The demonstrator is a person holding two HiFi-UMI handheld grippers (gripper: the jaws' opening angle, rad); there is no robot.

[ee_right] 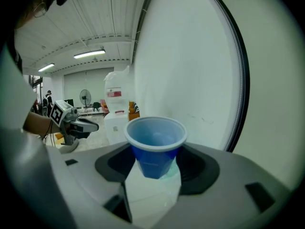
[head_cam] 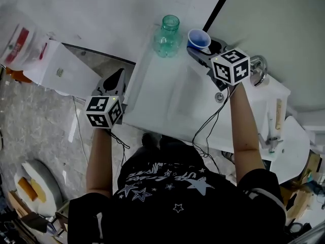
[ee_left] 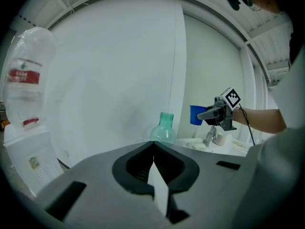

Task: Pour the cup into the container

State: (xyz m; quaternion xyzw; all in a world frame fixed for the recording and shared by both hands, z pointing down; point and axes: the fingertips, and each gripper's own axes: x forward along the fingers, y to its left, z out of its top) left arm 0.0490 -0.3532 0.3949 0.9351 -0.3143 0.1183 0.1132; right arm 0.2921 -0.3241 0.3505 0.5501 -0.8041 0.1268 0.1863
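Observation:
My right gripper point(head_cam: 205, 48) is shut on a blue plastic cup point(head_cam: 198, 38), holding it upright just right of a green clear bottle point(head_cam: 167, 35) that stands open-topped at the far edge of the white table point(head_cam: 167, 100). In the right gripper view the cup point(ee_right: 156, 146) sits between the jaws and hides most of the bottle. My left gripper point(head_cam: 115, 81) hangs off the table's left edge, shut and holding nothing. The left gripper view shows the bottle point(ee_left: 165, 128) ahead, with the cup point(ee_left: 195, 114) to its right.
A white water dispenser point(head_cam: 56, 67) with a clear jug point(ee_left: 27, 75) stands on the floor to the left. A metal tap point(head_cam: 258, 67) and small tools point(head_cam: 272, 136) lie at the table's right. A black cable point(head_cam: 209, 123) hangs across the front edge.

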